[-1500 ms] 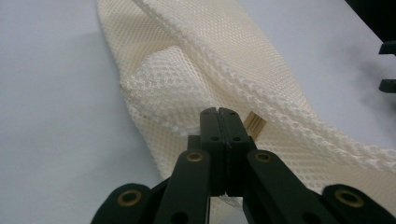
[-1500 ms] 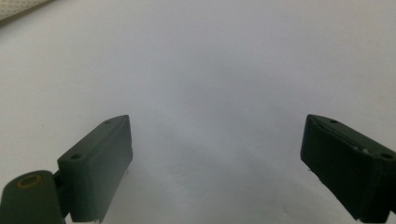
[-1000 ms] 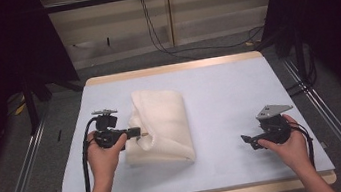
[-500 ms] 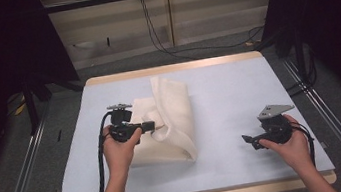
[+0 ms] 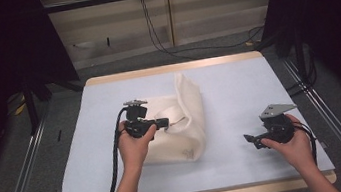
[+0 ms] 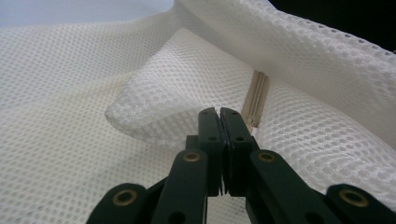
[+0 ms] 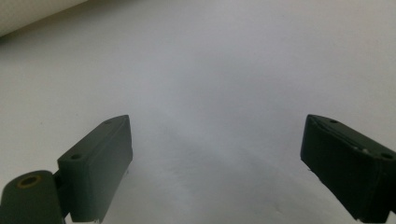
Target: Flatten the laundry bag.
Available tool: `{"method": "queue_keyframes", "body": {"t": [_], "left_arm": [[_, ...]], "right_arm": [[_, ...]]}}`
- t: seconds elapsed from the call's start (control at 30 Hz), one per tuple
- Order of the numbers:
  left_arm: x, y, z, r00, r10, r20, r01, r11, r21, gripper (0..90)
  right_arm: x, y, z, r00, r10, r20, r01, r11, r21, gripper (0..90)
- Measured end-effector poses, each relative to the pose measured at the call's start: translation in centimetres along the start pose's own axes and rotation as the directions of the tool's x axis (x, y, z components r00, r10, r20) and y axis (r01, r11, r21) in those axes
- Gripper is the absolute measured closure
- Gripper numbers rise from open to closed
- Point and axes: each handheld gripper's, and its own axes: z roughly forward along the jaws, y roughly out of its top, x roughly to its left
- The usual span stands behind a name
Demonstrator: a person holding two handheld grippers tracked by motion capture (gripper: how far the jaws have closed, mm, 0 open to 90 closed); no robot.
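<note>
White mesh bag (image 5: 177,125) lying near the middle of the worktop (image 5: 238,86), one side lifted into a standing fold along its right edge. Left tongs (image 5: 165,123) over the bag's left half, jaws pressed together — pinching a raised flap of the mesh, seen up close in the left gripper view (image 6: 219,116) with the netting (image 6: 177,93) bunched at the tips and a pale zipper strip (image 6: 257,98) just beside them. Left hand (image 5: 132,146) resting at the bag's near left corner, cable trailing back toward the worktop's near edge. Right tongs (image 5: 250,140) well apart from the bag, to its right and low over bare worktop — jaws spread wide, gripping nothing, pointing toward the bag. Edge of the bag at the top left corner of the right gripper view (image 7: 28,14).
</note>
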Motion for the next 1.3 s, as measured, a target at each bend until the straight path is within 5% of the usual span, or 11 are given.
{"method": "queue_keyframes", "body": {"t": [0.6, 0.97, 1.3], "left_arm": [[-1.1, 0.6, 2.0, 0.9988, 0.033, 0.035, -0.035, 0.9988, 0.034, 79.5], [-1.8, 0.9, 2.5, 0.9966, 0.035, 0.075, -0.036, 0.9992, 0.018, 62.8], [-2.0, 1.6, 2.0, 0.9963, 0.077, 0.038, -0.078, 0.9961, 0.040, 45.0]], "right_arm": [[-0.7, -0.4, -0.4, 0.9998, 0.019, 0.000, -0.019, 1.000, -0.008, 9.0], [-1.2, -0.9, -1.0, 0.9994, 0.034, 0.004, -0.034, 0.999, -0.013, 9.0], [-1.5, -1.5, -1.2, 0.9987, 0.049, 0.008, -0.049, 0.999, -0.007, 9.0]]}}
